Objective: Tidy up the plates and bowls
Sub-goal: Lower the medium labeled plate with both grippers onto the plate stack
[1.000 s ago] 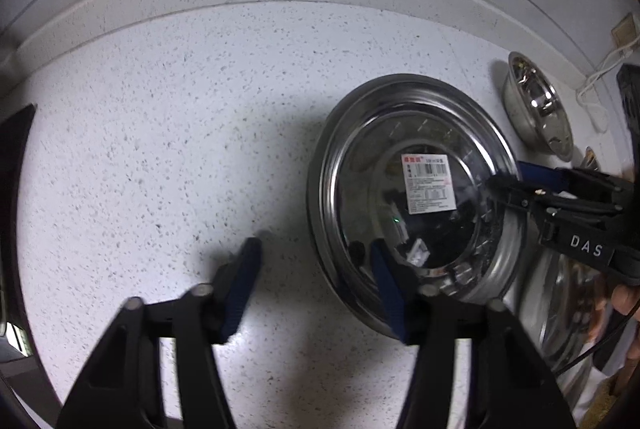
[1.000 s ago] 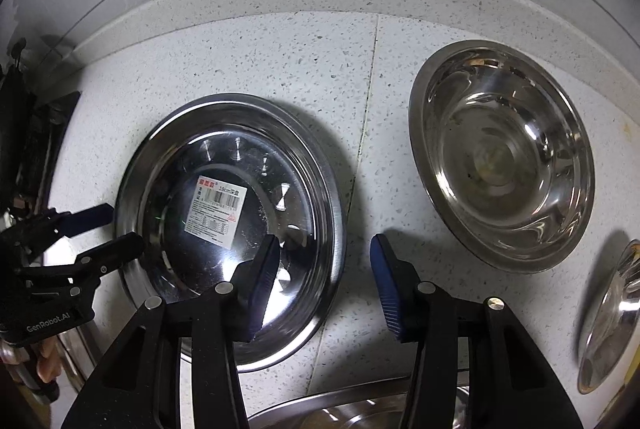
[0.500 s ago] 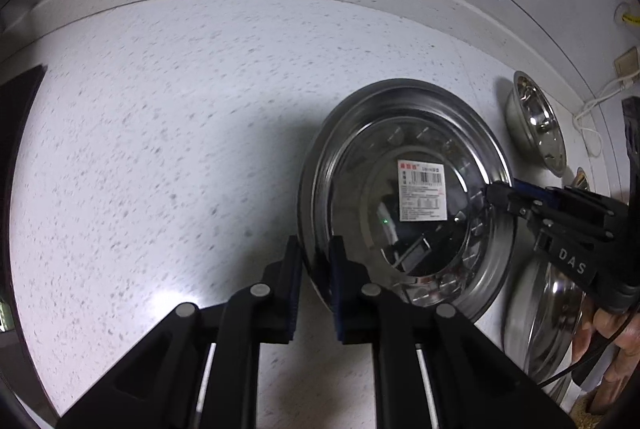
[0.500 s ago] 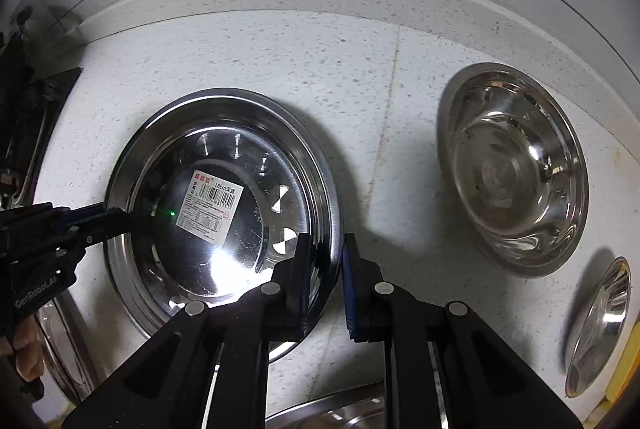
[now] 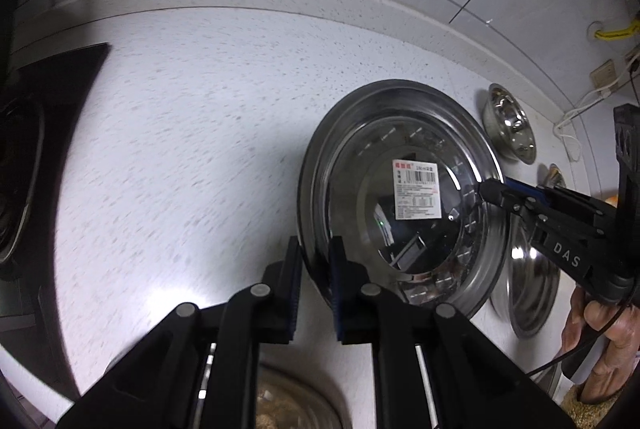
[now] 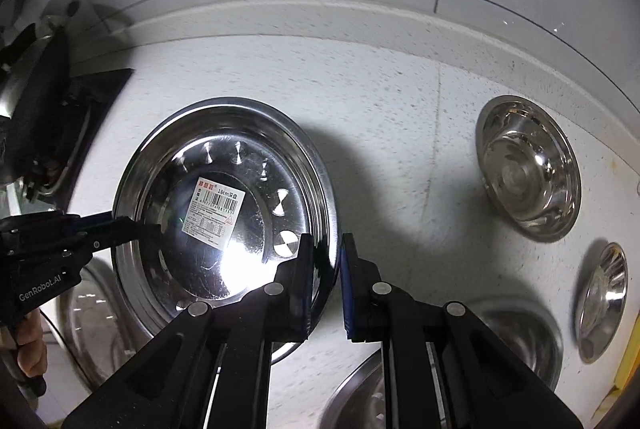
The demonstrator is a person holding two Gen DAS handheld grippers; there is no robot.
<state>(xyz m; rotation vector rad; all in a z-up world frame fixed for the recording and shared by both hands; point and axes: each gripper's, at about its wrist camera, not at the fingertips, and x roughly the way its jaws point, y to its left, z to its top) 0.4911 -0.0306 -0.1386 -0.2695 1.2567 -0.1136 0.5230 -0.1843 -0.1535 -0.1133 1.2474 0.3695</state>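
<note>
- Left gripper: jaws just closed, pinching the left rim of the plate.
- Plate: steel, white label at its centre, held at both rims over the speckled counter, shadow on the counter to its right.
- Right gripper: clamped tight on the plate's right rim.
- Bowl: on the counter, well right of the plate, upright.
- Small dish: near the right edge, below the bowl.
</note>
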